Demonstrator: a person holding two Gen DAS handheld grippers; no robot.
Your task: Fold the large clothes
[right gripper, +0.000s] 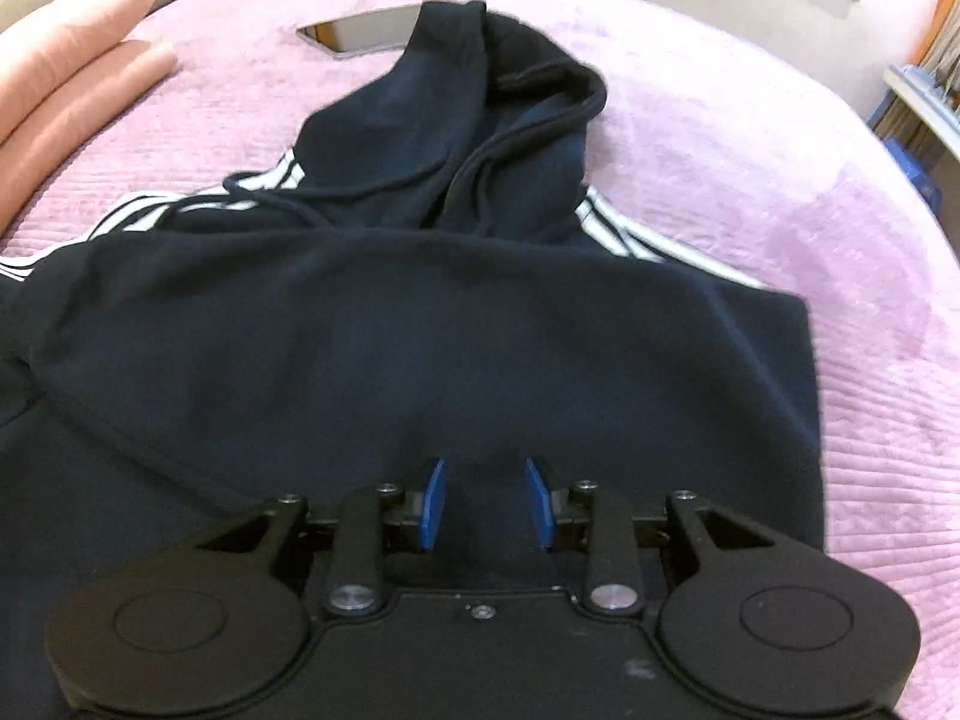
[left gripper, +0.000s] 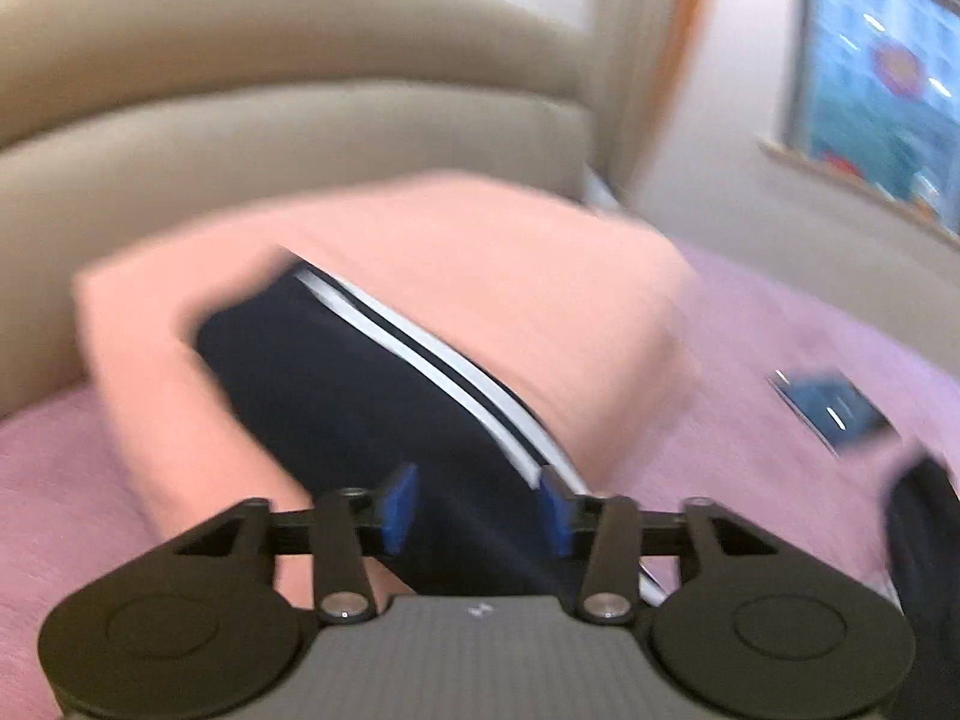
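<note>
Your right gripper (right gripper: 485, 504), jaws parted and empty, sits over the hoodie (right gripper: 420, 330); its hood (right gripper: 480, 120) lies at twelve o'clock. Left gripper (left gripper: 477, 510) released.

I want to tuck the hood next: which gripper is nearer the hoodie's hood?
Right, probably. The right gripper hovers over the hoodie's body, with the hood straight ahead. The left gripper is over a striped sleeve by the pillow.

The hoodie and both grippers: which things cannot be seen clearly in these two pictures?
- Left wrist view: motion blur smears the striped sleeve; any grip by the left gripper is unclear.
- Right wrist view: the hoodie is cut off at the left edge.
- Right wrist view: the right gripper body hides the hem.
</note>
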